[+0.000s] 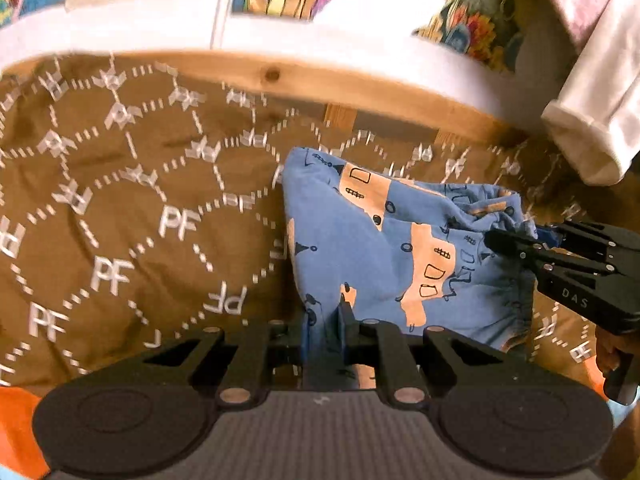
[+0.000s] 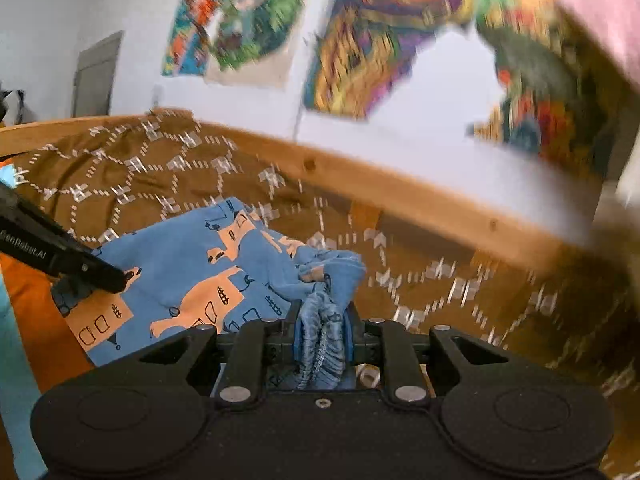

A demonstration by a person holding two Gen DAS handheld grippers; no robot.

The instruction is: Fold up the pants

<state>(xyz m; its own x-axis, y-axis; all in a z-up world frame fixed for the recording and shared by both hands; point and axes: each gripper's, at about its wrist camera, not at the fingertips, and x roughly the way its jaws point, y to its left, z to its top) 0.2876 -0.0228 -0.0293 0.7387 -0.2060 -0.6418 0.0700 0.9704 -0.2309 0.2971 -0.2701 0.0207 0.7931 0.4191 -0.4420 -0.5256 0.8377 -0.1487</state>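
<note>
Blue pants (image 1: pixel 384 240) with peach car prints hang stretched between both grippers above a brown patterned bedspread (image 1: pixel 120 200). My left gripper (image 1: pixel 326 320) is shut on the pants' near edge, cloth pinched between its fingers. In the left wrist view the right gripper (image 1: pixel 516 240) comes in from the right, shut on the gathered waistband. In the right wrist view the pants (image 2: pixel 192 272) spread leftward, and my right gripper (image 2: pixel 322 324) is shut on the bunched elastic waistband (image 2: pixel 322 340). The left gripper (image 2: pixel 120 280) grips the cloth's far left edge.
A wooden bed rail (image 1: pixel 280 76) runs along the far side, with a white wall and colourful hangings (image 2: pixel 372 40) behind. A white rolled sleeve (image 1: pixel 592 120) is at upper right. Orange cloth (image 1: pixel 16 432) lies at lower left. A grey door (image 2: pixel 96 76) stands far left.
</note>
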